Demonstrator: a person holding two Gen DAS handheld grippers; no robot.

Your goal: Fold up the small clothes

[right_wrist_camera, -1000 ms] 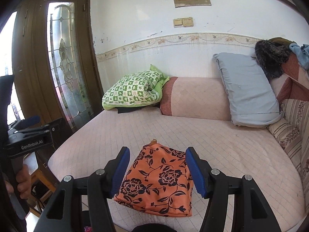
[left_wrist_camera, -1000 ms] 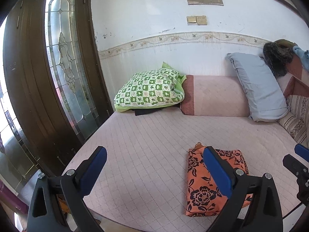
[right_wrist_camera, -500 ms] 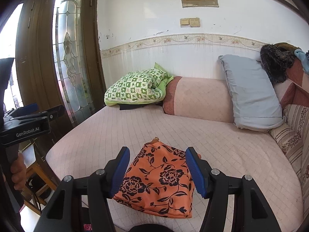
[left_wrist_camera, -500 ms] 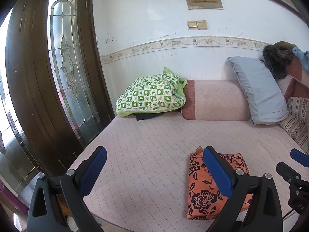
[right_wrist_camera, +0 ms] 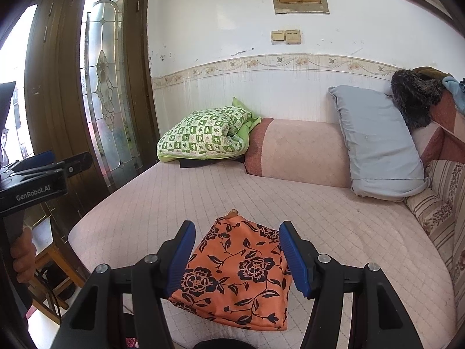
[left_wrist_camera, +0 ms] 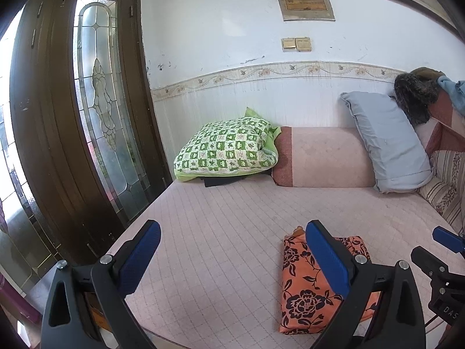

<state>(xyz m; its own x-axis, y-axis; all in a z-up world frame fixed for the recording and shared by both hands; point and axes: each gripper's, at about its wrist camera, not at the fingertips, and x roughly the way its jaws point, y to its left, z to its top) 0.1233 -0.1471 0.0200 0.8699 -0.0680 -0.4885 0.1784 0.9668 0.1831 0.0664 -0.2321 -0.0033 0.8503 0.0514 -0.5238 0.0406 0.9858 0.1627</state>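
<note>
A folded orange cloth with a black flower print (right_wrist_camera: 235,273) lies flat near the front edge of the pink quilted bed (right_wrist_camera: 203,192). It also shows in the left wrist view (left_wrist_camera: 302,288), partly behind one finger. My right gripper (right_wrist_camera: 237,257) is open and empty, held above the cloth with a finger on each side of it. My left gripper (left_wrist_camera: 232,256) is open and empty, left of the cloth above the bare bed (left_wrist_camera: 221,232). The right gripper shows at the right edge of the left wrist view (left_wrist_camera: 441,250).
A green checked pillow (left_wrist_camera: 226,148), a pink bolster (left_wrist_camera: 322,157) and a grey-blue pillow (left_wrist_camera: 386,142) lie along the back wall. Striped cushions and heaped clothes (left_wrist_camera: 418,96) are at the right. A dark wooden door with glass (left_wrist_camera: 96,116) stands left of the bed.
Both grippers have drawn back and risen a little, so the bed and cloth sit lower and farther away. The cloth has not moved. Both grippers stay open.
</note>
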